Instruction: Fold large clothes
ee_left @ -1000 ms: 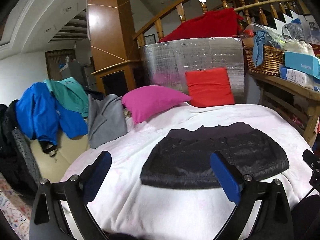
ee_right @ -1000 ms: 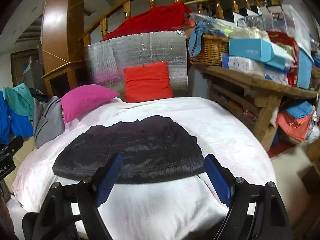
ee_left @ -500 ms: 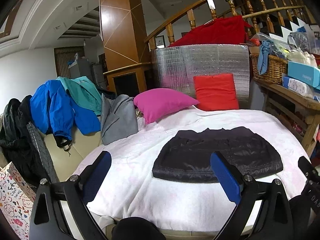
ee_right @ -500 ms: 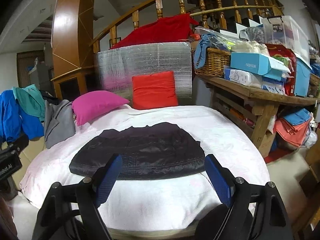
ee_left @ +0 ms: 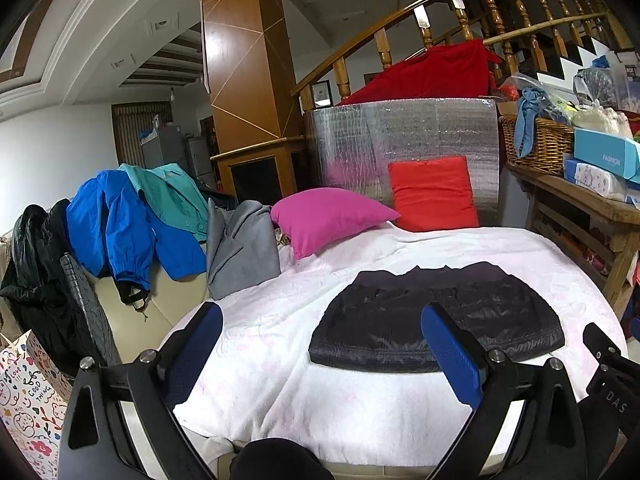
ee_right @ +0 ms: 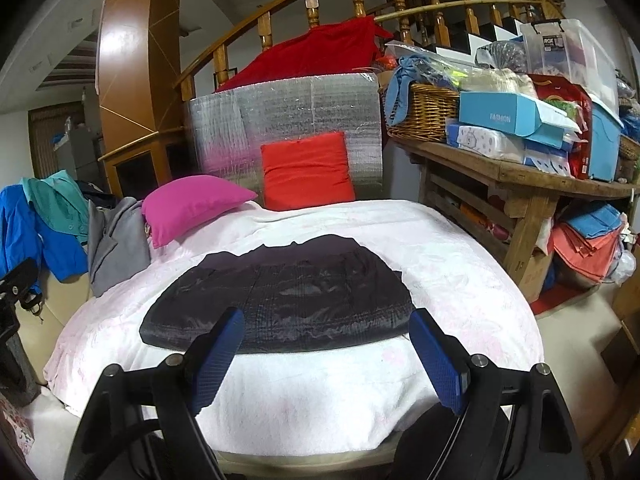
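A folded black quilted jacket (ee_left: 436, 320) lies flat on the white blanket of the bed (ee_left: 280, 360); it also shows in the right wrist view (ee_right: 280, 300). My left gripper (ee_left: 320, 344) is open and empty, held back from the bed's near edge, left of the jacket. My right gripper (ee_right: 326, 344) is open and empty, in front of the jacket's near edge and above the blanket (ee_right: 460, 280). Neither touches the jacket.
A pink pillow (ee_left: 328, 216) and a red cushion (ee_left: 432, 192) sit at the bed's far side against a silver foil panel (ee_left: 400, 136). Blue, teal and grey garments (ee_left: 132, 224) hang over a chair at left. A cluttered wooden table (ee_right: 520, 172) stands at right.
Both grippers have pulled back and away from the bed; the jacket looks smaller and more of the room shows. The jacket has not moved. Both stay open.
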A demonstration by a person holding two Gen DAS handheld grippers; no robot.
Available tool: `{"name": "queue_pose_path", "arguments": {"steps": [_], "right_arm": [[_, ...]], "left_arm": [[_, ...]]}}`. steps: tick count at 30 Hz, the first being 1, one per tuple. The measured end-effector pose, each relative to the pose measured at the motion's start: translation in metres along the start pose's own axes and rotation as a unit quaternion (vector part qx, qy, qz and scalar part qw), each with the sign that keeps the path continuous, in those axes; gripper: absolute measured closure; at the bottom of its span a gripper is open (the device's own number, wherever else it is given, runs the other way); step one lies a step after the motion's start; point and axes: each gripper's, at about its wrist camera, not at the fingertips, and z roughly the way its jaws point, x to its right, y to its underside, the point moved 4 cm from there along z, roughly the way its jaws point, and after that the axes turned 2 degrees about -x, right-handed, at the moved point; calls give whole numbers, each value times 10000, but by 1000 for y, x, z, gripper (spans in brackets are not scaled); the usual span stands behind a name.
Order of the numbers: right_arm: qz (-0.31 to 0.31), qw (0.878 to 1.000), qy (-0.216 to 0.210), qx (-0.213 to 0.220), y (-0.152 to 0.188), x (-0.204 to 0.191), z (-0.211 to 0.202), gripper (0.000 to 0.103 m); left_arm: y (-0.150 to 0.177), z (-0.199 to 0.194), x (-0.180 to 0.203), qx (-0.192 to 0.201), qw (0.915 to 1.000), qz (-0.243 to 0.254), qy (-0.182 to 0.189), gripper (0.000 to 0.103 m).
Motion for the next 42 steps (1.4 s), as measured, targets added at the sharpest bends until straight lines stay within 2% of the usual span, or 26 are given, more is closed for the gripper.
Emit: {"name": "queue_pose_path", "arguments": {"steps": [42], "right_arm": [[37,10000,40,35,-1,2,-14,16]], "left_arm": [[-7,-25,-2,226,9997,-23,18,3]]}}
